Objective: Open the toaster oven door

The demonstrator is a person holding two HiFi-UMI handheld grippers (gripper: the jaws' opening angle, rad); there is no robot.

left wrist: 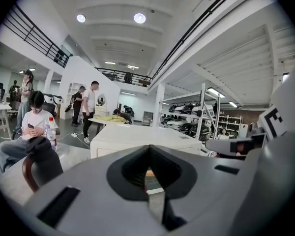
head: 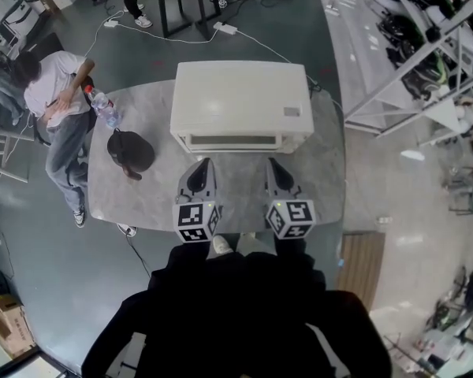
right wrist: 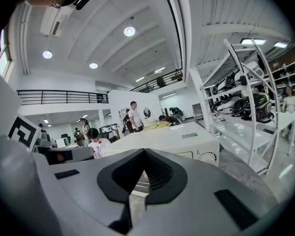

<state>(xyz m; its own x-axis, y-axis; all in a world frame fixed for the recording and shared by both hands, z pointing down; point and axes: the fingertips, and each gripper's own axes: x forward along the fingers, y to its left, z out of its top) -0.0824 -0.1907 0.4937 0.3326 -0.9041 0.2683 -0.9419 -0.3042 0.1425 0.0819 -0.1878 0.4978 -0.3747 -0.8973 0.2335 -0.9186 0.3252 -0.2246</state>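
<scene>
The door side of the toaster oven [head: 240, 105] is barely readable from the head view. The camera looks almost straight down, so the front shows only as a thin strip along the box's 6 o'clock edge, and no handle can be picked out there. It's a smooth, off-white, round-cornered box sitting mid-way across a grey stone-look table [head: 142, 203], and the door looks shut. In both gripper views the grey gripper bodies block the lower part of the oven, so only its flat top and a slice of the face peek over. The left gripper [head: 203, 165] and right gripper [head: 272, 165] sit side by side just at 6 o'clock of the oven, with a sliver of table showing between. Each has its textured black pads [right wrist: 157, 168] pressed together to a point with nothing caught in them. Their rear ends vanish under the marker cubes [head: 195, 220] and dark sleeves [head: 221, 305]. At roughly 9 o'clock from the left gripper lies a soft, rounded black thing [head: 130, 150], cap or bag, can't tell which. A clear plastic bottle [head: 102, 107] stands at its 11 o'clock.
</scene>
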